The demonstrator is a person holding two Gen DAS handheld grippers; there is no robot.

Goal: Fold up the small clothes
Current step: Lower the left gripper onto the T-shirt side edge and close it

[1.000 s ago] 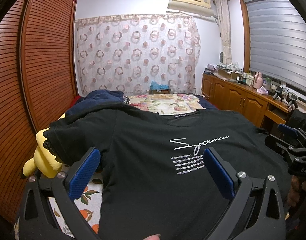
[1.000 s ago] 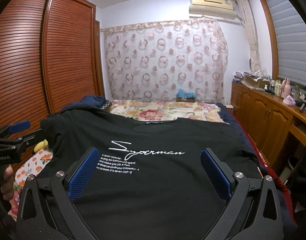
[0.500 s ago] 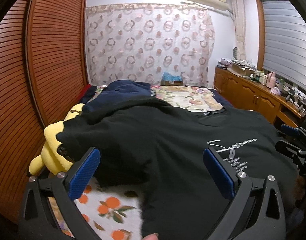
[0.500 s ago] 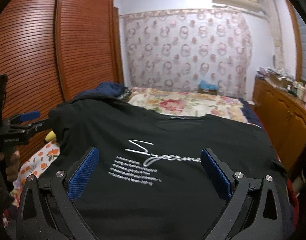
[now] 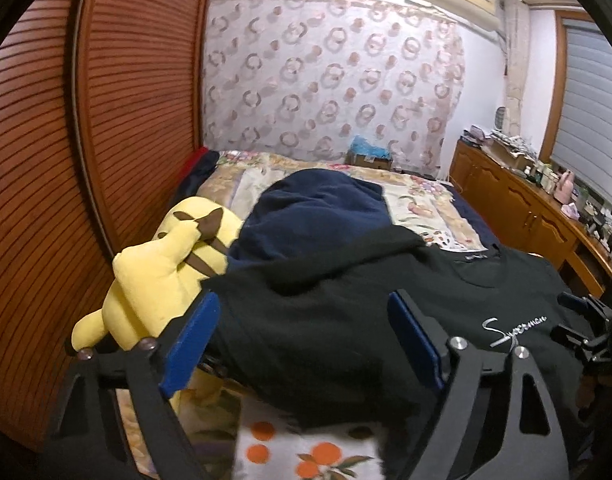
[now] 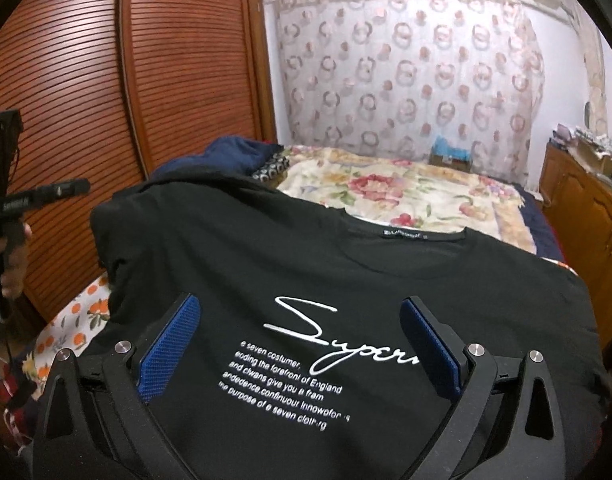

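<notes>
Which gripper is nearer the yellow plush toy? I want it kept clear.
Left. The left gripper has the yellow plush toy just beside its left finger; the right gripper hangs over the black T-shirt.

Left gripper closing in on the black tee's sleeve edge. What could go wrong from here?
1. The left gripper, jaws just been closing with nothing pinched yet, sits beside the yellow plush; it may snag that instead of the black T-shirt.
2. The sleeve side is bunched over the navy garment, so both layers may lift together.
</notes>
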